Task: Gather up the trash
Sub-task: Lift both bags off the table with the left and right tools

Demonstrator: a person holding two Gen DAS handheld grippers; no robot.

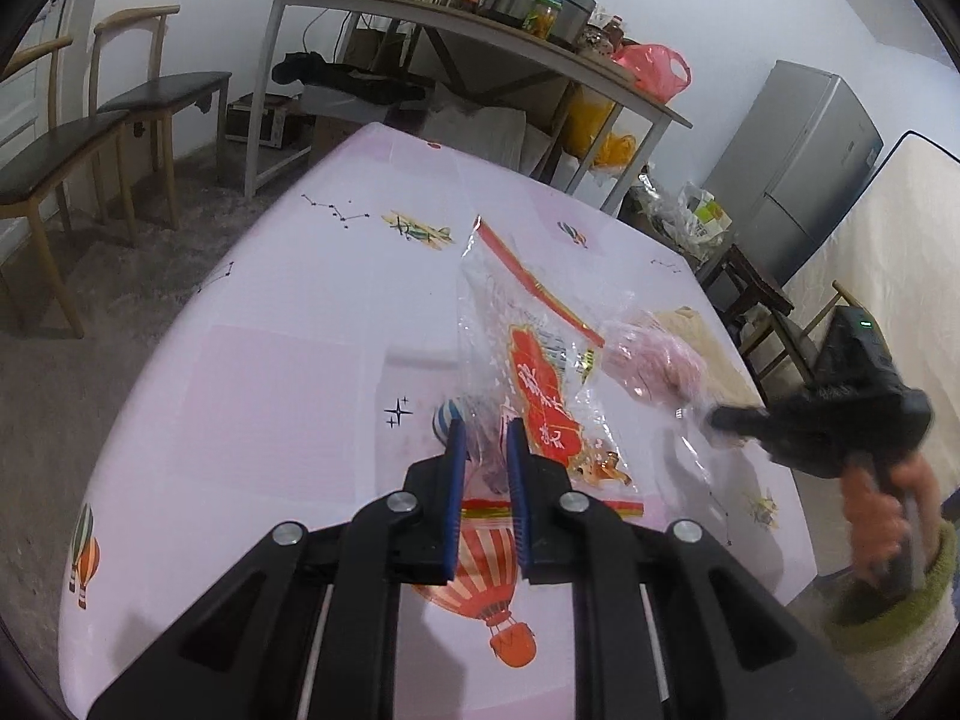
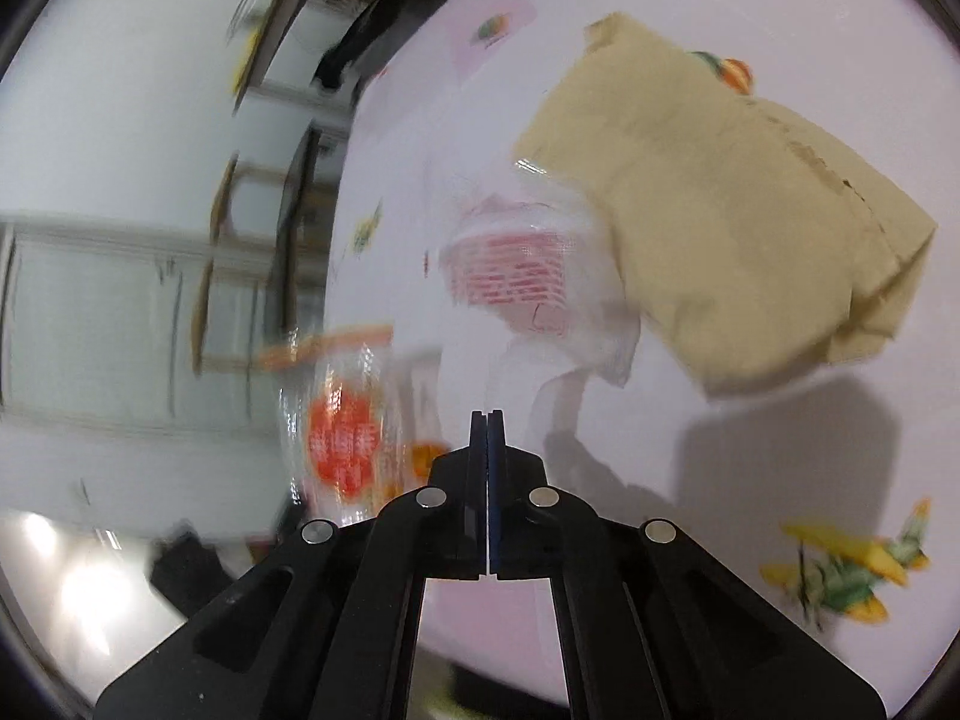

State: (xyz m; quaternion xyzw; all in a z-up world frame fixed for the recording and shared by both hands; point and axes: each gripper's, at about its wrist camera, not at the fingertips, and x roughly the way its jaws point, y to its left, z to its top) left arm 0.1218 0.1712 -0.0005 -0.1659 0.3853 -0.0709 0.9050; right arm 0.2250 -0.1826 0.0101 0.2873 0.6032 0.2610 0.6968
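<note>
A clear plastic wrapper with a red label (image 1: 540,372) lies on the pink patterned table (image 1: 270,312). My left gripper (image 1: 485,432) is open, its blue-padded fingers (image 1: 454,468) straddling the wrapper's near edge. My right gripper (image 1: 729,419) reaches in from the right beside a pinkish clear bag (image 1: 651,363). In the blurred right wrist view my right gripper (image 2: 487,417) is shut and looks empty, just short of the pinkish bag (image 2: 528,264). The red-label wrapper (image 2: 345,444) is to its left and a tan paper bag (image 2: 720,210) to the upper right.
The table's edge runs on the left (image 1: 150,360). Two wooden chairs (image 1: 78,138) stand on the carpet at left. A cluttered side table (image 1: 480,42) and a grey fridge (image 1: 798,180) stand behind. A person's hand (image 1: 876,510) holds the right gripper.
</note>
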